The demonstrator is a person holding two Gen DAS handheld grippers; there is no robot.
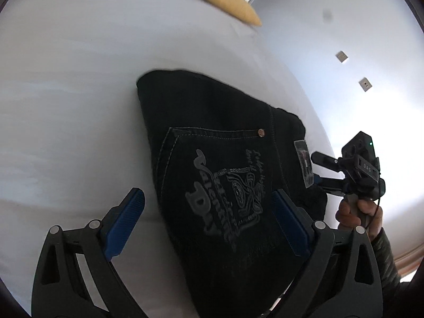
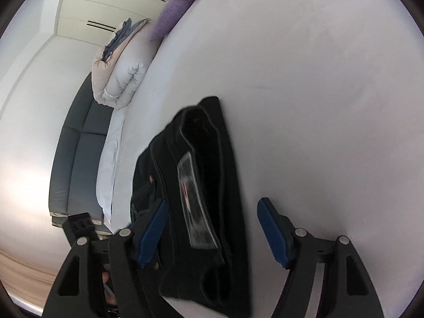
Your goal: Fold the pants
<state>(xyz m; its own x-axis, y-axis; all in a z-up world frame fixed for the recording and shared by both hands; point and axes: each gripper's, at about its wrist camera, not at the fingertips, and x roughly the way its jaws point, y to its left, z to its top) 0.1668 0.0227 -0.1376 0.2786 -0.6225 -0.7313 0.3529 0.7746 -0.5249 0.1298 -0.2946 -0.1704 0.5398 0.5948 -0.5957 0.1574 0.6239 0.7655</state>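
Black jeans (image 1: pixel 220 164) lie folded into a compact stack on the white bed (image 1: pixel 66 106), back pocket with grey embroidery facing up. My left gripper (image 1: pixel 209 209) is open just above them, blue pads (image 1: pixel 124 222) spread either side of the pocket. My right gripper (image 1: pixel 322 169) shows in the left wrist view at the waistband edge by the label (image 1: pixel 304 164), open. In the right wrist view the jeans (image 2: pixel 201 185) show their waistband end and label (image 2: pixel 196 206), with my right gripper (image 2: pixel 212 228) open around that end, holding nothing.
A yellow cushion (image 1: pixel 228 2) and a purple cushion (image 2: pixel 172 16) lie at the bed's far end. A rolled duvet (image 2: pixel 122 74) sits at the bed's edge by a grey headboard (image 2: pixel 79 159). Wooden floor (image 2: pixel 21 270) lies below the bed's edge.
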